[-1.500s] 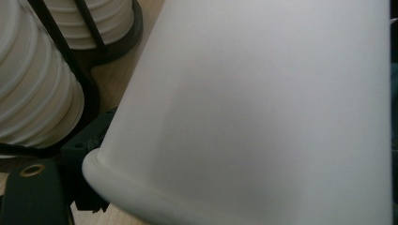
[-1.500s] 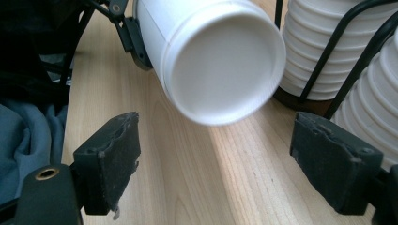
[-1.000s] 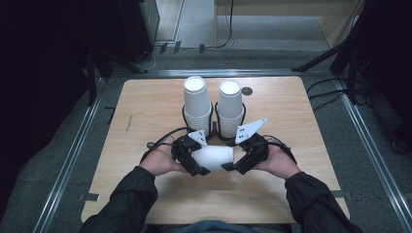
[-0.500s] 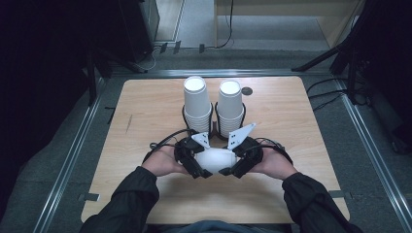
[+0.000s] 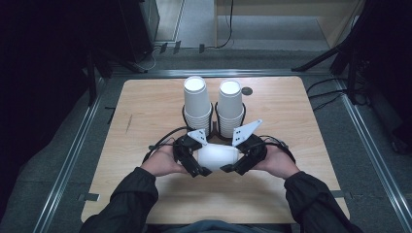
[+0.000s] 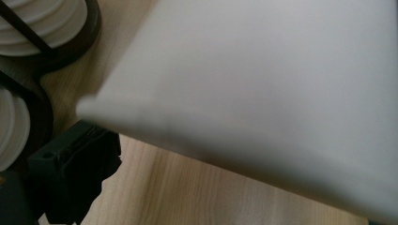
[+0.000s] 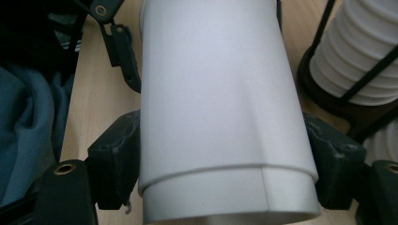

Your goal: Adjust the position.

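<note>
A white paper cup (image 5: pixel 217 156) lies on its side just above the wooden table (image 5: pixel 145 111), between my two grippers. My right gripper (image 5: pixel 232 166) has just been closing and is shut on the cup (image 7: pixel 220 103); both black pads (image 7: pixel 115 159) press on its sides, near a seam where a second cup seems nested. My left gripper (image 5: pixel 201 167) sits at the cup's other end, and its jaws have just been opening. In the left gripper view the cup (image 6: pixel 263 84) is close and blurred, and one finger (image 6: pixel 70 178) stands apart from its edge.
Two tall stacks of white cups (image 5: pixel 196 99) (image 5: pixel 230 102) stand upside down in a black wire holder (image 5: pixel 214 127) just beyond the grippers. The stacks show in the gripper views too (image 6: pixel 42 23) (image 7: pixel 361 56). A small dark disc (image 5: pixel 247 91) lies at the back.
The two hands have drawn closer together around the cup. The right gripper's jaws have closed onto the cup's sides. The cup has stayed in the same spot.
</note>
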`<state>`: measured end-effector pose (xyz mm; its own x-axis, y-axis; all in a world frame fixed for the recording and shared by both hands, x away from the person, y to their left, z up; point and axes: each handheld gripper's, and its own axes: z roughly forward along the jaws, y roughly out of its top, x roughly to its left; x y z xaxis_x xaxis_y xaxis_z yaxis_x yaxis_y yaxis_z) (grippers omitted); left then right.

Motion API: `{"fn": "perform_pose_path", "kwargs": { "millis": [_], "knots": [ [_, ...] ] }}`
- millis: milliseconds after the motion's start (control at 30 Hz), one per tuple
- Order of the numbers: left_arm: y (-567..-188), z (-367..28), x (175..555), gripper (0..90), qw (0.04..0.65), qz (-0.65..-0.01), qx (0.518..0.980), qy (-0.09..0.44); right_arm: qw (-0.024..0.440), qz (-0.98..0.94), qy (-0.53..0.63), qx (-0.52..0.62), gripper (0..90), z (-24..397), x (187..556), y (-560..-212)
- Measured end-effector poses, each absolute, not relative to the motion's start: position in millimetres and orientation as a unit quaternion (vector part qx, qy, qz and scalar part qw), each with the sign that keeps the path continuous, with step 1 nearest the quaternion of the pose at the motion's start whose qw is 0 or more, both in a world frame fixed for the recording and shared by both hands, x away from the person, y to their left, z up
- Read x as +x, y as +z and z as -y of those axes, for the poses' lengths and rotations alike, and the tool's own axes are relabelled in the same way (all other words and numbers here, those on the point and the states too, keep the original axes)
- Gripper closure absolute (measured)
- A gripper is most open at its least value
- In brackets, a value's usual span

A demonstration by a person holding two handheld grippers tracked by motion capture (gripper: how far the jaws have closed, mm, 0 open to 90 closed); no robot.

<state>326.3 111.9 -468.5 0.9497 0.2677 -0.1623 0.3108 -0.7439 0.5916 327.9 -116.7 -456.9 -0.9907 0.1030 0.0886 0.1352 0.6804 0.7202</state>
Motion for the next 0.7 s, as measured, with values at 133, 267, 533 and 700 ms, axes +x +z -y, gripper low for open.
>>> {"fn": "perform_pose_path", "kwargs": {
  "millis": [133,267,533,700],
  "knots": [
    [-464,-118,327,0.0,0.342,-0.171,0.924,-0.031,0.028,0.904,-0.420,-0.078,22.7,126,333,-454],
    [-461,-124,326,0.0,0.366,-0.178,0.913,-0.033,0.022,0.899,-0.428,-0.091,22.6,133,334,-453],
    [-455,-136,328,0.0,0.397,-0.197,0.896,-0.031,0.016,0.886,-0.451,-0.107,22.5,143,335,-448],
    [-451,-142,329,0.0,0.418,-0.207,0.884,-0.037,0.007,0.875,-0.471,-0.110,22.5,150,335,-442]
  ]
}}
